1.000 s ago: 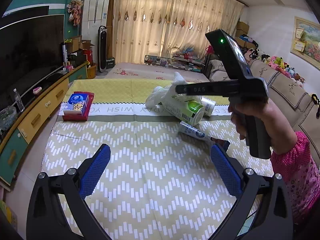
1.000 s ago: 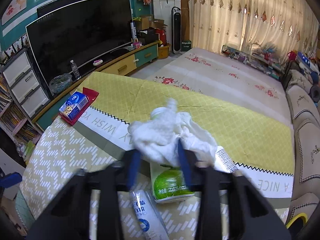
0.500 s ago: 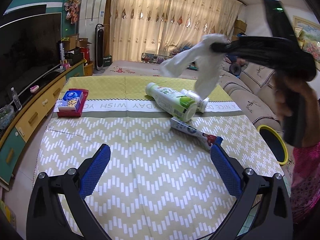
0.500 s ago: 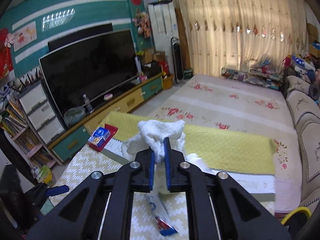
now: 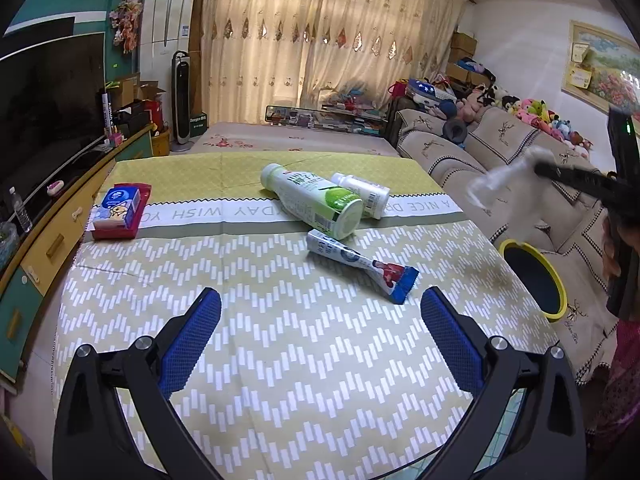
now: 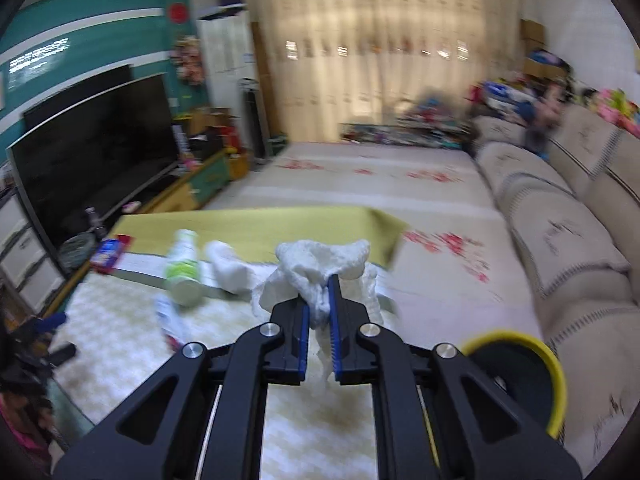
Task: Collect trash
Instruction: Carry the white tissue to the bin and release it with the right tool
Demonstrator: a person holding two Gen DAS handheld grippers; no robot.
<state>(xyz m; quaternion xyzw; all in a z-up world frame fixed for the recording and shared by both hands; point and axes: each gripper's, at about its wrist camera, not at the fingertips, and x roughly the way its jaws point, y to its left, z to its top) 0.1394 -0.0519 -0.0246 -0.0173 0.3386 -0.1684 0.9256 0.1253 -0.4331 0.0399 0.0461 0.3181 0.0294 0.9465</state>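
Observation:
My right gripper [image 6: 319, 300] is shut on a crumpled white tissue [image 6: 320, 268], held in the air past the table's right edge; the tissue [image 5: 504, 178] is a blur in the left wrist view. A yellow-rimmed bin [image 6: 554, 372] stands on the floor low to the right, also the bin [image 5: 558, 280] beside the table. On the table lie a green-and-white bottle [image 5: 312, 200], a small white bottle [image 5: 362, 192] behind it and a blue-and-white wrapper [image 5: 360, 266]. My left gripper [image 5: 320, 344] hangs open above the near part of the table with nothing between its fingers.
A red tray with a blue tissue pack [image 5: 118, 208] sits at the table's left. A TV cabinet [image 5: 48, 232] runs along the left, a beige sofa [image 5: 500, 148] along the right. A person's hand [image 5: 612, 252] holds the right gripper at the right edge.
The right gripper closed on the tissue over the bottles, lifted it and swung it rightwards off the table toward the bin side. The left gripper shifted only slightly.

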